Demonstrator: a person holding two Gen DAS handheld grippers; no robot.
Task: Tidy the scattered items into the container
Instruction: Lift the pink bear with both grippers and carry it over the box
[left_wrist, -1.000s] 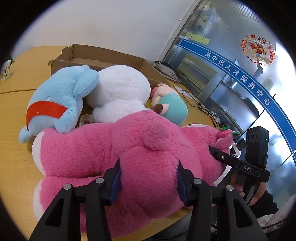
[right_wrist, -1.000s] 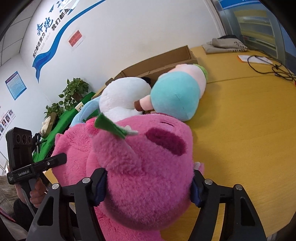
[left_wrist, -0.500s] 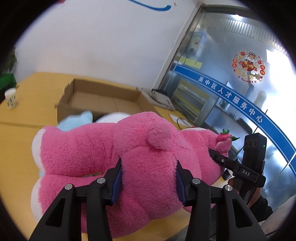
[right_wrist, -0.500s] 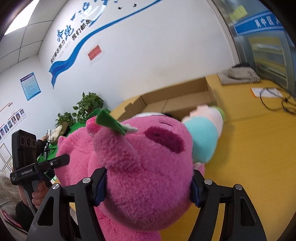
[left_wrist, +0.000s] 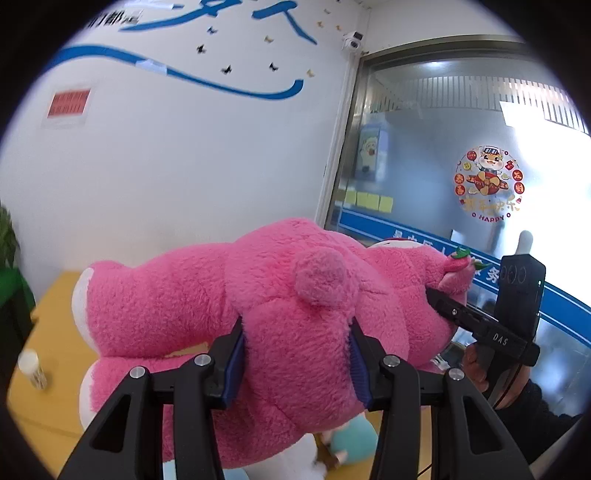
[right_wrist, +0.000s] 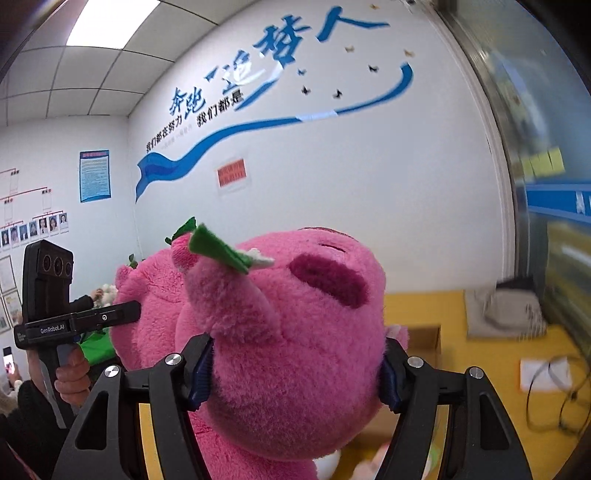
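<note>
Both jaws clamp pink plush bear (left_wrist: 295, 317) aloft

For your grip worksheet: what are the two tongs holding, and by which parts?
One pink plush bear: left tongs squeeze its body, right tongs its head.

One big pink bear (left_wrist: 280, 317), two claws, one teal plush (left_wrist: 351, 439), and one white bottle (left_wrist: 33, 369) on the counter (left_wrist: 48, 402).
</note>
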